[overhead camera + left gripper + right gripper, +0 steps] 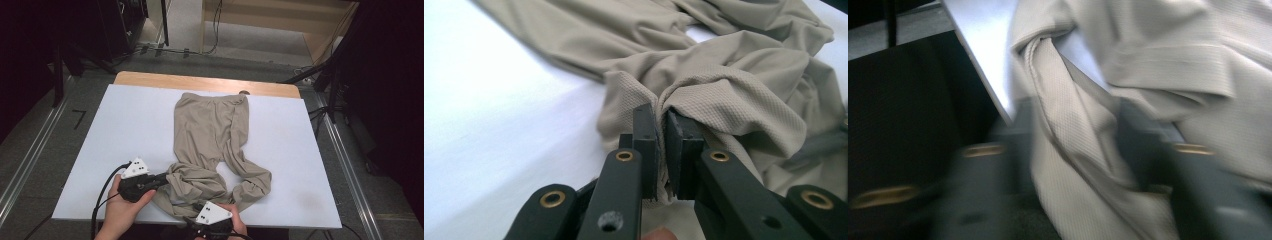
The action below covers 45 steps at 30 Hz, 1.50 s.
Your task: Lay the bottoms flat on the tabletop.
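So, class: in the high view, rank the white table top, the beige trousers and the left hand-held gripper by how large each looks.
1. White table top, largest by far.
2. Beige trousers, covering the middle of it.
3. Left hand-held gripper, smallest, though it sits nearest the camera, which flatters its size.
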Each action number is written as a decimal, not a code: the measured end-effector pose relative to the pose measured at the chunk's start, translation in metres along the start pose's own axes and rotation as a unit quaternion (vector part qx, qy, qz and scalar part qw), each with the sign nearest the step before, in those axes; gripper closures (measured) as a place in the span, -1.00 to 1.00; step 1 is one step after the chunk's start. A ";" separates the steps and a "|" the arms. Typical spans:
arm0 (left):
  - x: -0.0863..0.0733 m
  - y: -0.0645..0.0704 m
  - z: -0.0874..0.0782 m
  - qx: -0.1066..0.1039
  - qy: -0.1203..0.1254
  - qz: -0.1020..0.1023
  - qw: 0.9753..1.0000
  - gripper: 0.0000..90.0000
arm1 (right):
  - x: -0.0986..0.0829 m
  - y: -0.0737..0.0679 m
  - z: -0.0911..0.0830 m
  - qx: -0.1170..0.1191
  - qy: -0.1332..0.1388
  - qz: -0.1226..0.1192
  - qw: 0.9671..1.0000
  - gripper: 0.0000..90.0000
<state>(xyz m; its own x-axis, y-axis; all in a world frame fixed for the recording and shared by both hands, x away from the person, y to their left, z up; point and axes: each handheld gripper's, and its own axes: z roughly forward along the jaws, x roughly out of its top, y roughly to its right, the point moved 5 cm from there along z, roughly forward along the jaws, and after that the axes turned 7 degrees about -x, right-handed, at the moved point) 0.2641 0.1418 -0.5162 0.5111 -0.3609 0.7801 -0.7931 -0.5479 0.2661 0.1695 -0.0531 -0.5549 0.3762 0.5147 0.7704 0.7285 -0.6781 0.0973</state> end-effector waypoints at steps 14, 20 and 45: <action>-0.010 -0.028 -0.034 0.020 0.011 -0.016 1.000 0.88 | -0.037 0.144 -0.100 -0.145 0.054 0.158 0.975 0.94; 0.001 -0.006 -0.015 -0.045 0.009 0.024 0.999 0.53 | -0.070 0.193 -0.124 -0.210 0.047 0.251 0.944 0.71; -0.039 0.106 0.015 -0.106 -0.113 0.109 0.982 0.66 | -0.024 0.109 -0.086 -0.109 0.052 0.164 0.979 -0.12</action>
<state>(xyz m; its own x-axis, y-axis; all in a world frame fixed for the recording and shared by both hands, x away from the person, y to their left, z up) 0.1654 0.0860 -0.5269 0.3636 -0.6233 0.6923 -0.9305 -0.2793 0.2371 0.1912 -0.1847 -0.5090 0.5012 0.2029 0.8412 0.4349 -0.8995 -0.0422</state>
